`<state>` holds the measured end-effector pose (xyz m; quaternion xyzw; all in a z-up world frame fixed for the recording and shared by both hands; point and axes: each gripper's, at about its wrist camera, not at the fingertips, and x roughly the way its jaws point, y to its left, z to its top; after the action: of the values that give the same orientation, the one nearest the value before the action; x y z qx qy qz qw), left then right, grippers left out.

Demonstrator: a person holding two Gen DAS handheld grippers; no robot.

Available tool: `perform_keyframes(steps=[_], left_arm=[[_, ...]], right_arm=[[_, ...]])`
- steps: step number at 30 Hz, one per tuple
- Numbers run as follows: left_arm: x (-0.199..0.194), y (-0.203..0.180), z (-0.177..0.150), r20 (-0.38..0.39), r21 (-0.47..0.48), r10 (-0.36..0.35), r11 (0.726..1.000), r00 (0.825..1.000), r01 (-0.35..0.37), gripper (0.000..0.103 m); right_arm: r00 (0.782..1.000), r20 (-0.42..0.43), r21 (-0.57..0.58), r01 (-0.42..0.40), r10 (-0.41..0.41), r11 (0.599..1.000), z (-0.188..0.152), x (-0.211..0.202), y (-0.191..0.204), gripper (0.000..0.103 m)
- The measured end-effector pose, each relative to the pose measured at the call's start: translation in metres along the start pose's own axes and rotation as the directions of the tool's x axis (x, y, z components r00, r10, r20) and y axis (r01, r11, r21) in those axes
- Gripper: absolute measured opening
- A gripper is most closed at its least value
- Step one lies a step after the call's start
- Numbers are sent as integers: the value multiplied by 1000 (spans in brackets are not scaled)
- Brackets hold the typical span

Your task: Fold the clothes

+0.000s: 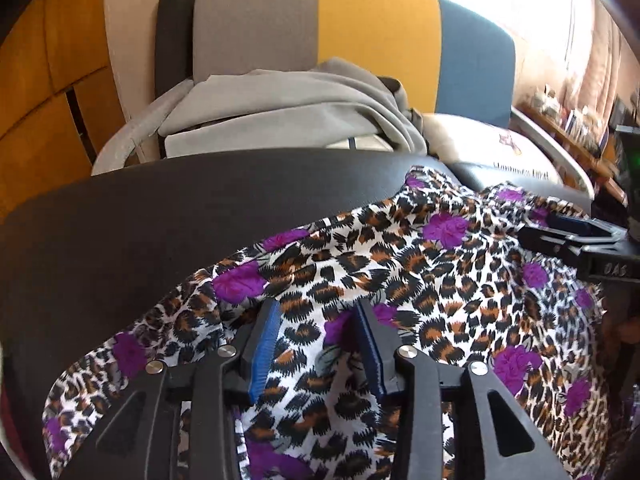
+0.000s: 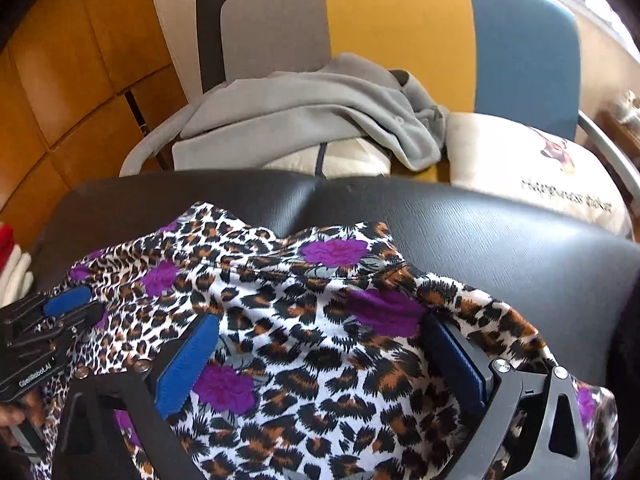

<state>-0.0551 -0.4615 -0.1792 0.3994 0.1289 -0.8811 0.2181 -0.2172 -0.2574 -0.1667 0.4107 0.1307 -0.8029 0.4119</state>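
Observation:
A leopard-print garment with purple flowers (image 1: pixel 400 280) lies rumpled on a black leather surface (image 1: pixel 140 220). My left gripper (image 1: pixel 318 308) hangs just over its near part. Its blue pads (image 1: pixel 264 348) stand apart, with only flat cloth showing between them, so it is open. My right gripper (image 1: pixel 572 236) shows at the right edge over the cloth. In the right wrist view the same garment (image 2: pixel 320 288) spreads over the black surface (image 2: pixel 500 240). The right gripper (image 2: pixel 320 320) is wide open above it, its right finger (image 2: pixel 456 360) against a fold of cloth. The left gripper (image 2: pixel 60 308) is at the left.
Behind the black surface stands a chair with a grey, yellow and blue back (image 1: pixel 376 36). On it lie a grey garment (image 2: pixel 312 112) and a white printed cushion (image 2: pixel 532 168). Wooden cabinet doors (image 2: pixel 80 60) are at the left. Red and white cloth (image 2: pixel 12 256) sits at the left edge.

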Motion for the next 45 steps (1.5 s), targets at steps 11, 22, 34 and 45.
perform_keyframes(steps=[11, 22, 34, 45], left_arm=[[-15, 15, 24, -55, 24, -6, 1000, 998, 7, 43], [-168, -16, -88, -53, 18, -89, 996, 995, 91, 43], [-230, -4, -198, -94, -146, -162, 978, 982, 148, 43], [-219, -40, -230, -116, -173, -198, 969, 973, 177, 39]], right_arm=[[998, -64, -157, 16, -26, 987, 11, 0, 14, 103], [965, -47, -91, -260, 257, 961, -129, -203, 40, 103], [921, -251, -67, -324, 299, 944, -268, -248, 76, 103], [972, -209, -104, -135, 111, 985, -291, -259, 45, 103]])
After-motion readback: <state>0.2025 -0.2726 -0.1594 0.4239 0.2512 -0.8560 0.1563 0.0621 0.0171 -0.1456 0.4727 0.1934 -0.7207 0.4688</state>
